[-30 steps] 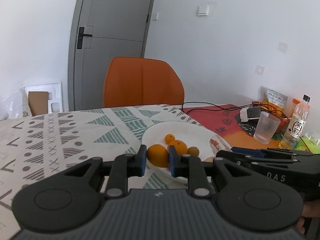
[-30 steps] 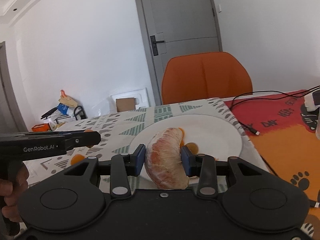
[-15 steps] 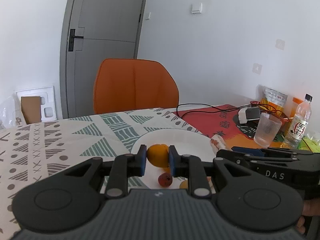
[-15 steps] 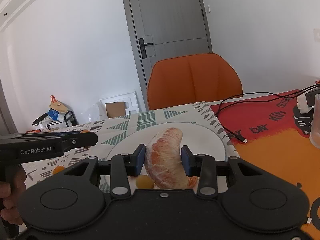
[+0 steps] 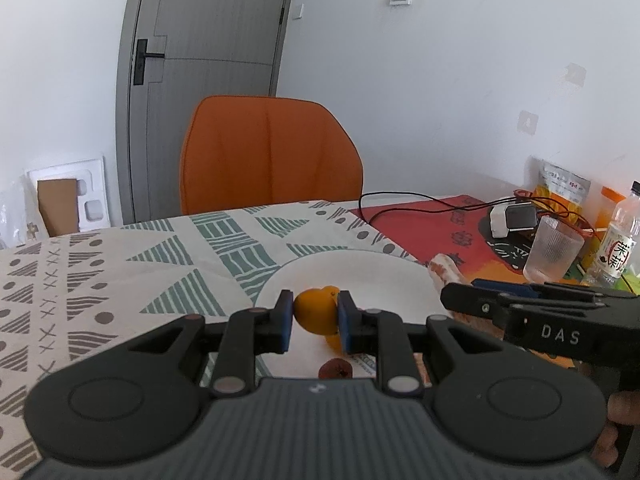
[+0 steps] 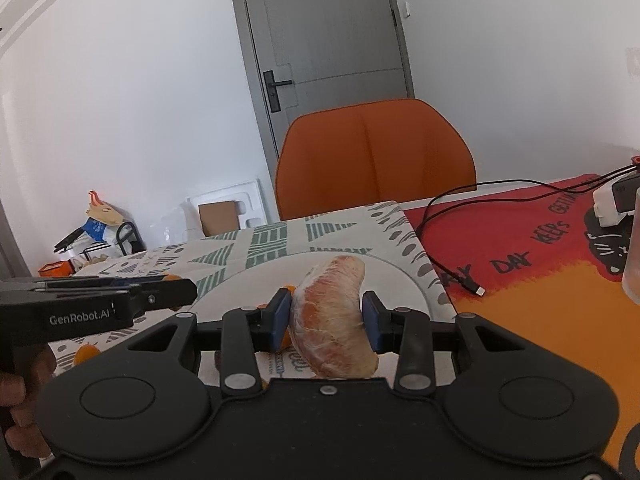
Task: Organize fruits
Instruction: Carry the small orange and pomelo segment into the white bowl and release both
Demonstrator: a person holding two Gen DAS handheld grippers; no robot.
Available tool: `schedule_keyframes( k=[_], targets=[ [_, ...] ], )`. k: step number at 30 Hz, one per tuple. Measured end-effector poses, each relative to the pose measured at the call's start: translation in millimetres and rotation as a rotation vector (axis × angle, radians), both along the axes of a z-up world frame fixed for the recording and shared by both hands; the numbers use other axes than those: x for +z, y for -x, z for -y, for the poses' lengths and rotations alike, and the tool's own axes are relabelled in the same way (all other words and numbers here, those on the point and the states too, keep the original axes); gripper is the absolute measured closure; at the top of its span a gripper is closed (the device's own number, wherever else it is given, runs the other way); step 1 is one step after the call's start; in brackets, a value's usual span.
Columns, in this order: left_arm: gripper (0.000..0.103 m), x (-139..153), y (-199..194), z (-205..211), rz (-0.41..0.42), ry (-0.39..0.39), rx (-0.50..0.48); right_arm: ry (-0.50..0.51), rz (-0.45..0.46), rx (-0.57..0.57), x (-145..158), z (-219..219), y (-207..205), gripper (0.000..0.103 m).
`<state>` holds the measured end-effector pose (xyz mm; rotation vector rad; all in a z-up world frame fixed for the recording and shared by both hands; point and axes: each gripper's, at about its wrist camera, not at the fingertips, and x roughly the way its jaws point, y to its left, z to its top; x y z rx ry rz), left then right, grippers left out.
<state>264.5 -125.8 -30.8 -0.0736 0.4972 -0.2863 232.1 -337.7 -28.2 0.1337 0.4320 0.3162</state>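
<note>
Fruits aloft over the white plate [image 5: 360, 268]; left gripper [image 5: 315, 317] jaws pinching a small orange [image 5: 314, 314]; right gripper [image 6: 326, 318] jaws pinching a peeled segment [image 6: 332, 316], likely for dropping.

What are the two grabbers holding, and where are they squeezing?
Left gripper pinches a small orange fruit by its sides. Right gripper squeezes a peeled citrus segment across its middle.

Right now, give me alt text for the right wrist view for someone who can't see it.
The right gripper holds a peeled citrus segment between its jaws above a white plate on a patterned tablecloth. The left gripper reaches in beside it; an orange chair and grey door stand behind.
</note>
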Motion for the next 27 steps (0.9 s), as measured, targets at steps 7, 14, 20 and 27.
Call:
schedule_keyframes(
  k=[7,14,20,27],
  targets=[
    [0.081,-8,-12,1,-0.023,-0.004,0.016,0.002,0.006,-0.040,2,-4,-11,0.066],
    [0.076,-9,-11,-1,-0.048,-0.004,0.036,0.038,0.015,-0.063,-5,-8,-8,0.057],
    [0.045,-4,4,-6,-0.036,-0.018,0.070,-0.017,0.007,-0.064,-3,-3,1,0.050],
    [0.021,5,22,-20,-0.014,-0.016,0.119,-0.044,0.004,-0.044,0,-4,16,0.042]
  ],
)
